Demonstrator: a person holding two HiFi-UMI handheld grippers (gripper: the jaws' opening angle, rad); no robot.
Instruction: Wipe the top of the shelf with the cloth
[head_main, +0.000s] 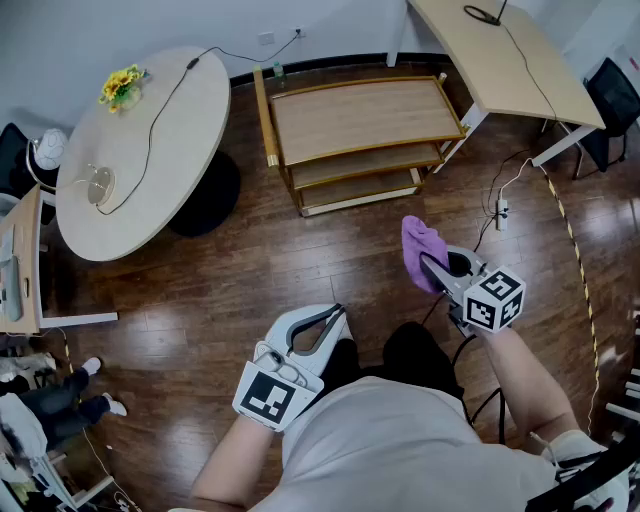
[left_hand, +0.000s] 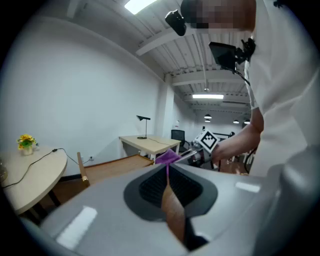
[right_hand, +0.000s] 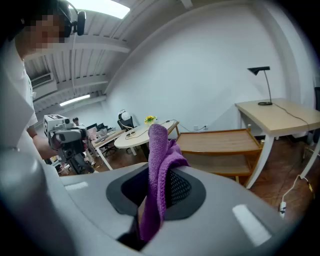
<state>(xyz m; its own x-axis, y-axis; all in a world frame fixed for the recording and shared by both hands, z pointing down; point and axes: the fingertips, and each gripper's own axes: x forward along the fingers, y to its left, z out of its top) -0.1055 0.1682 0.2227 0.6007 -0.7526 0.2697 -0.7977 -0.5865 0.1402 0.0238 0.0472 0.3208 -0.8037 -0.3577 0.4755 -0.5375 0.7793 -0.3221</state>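
We could read no words, numbers or brands anywhere; the only print was wordless black-and-white square markers (head_main: 270, 393) on the left gripper (head_main: 335, 315) and right gripper (head_main: 422, 262).

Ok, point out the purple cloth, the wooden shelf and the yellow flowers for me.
purple cloth (head_main: 418, 245), head view, middle of the bunched fabric.
wooden shelf (head_main: 365, 118), head view, centre of its top board.
yellow flowers (head_main: 120, 84), head view, on the blossoms.

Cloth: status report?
Right tool shut on cloth. Left tool shut, empty. Cloth not yet on shelf top. Nothing in the way.
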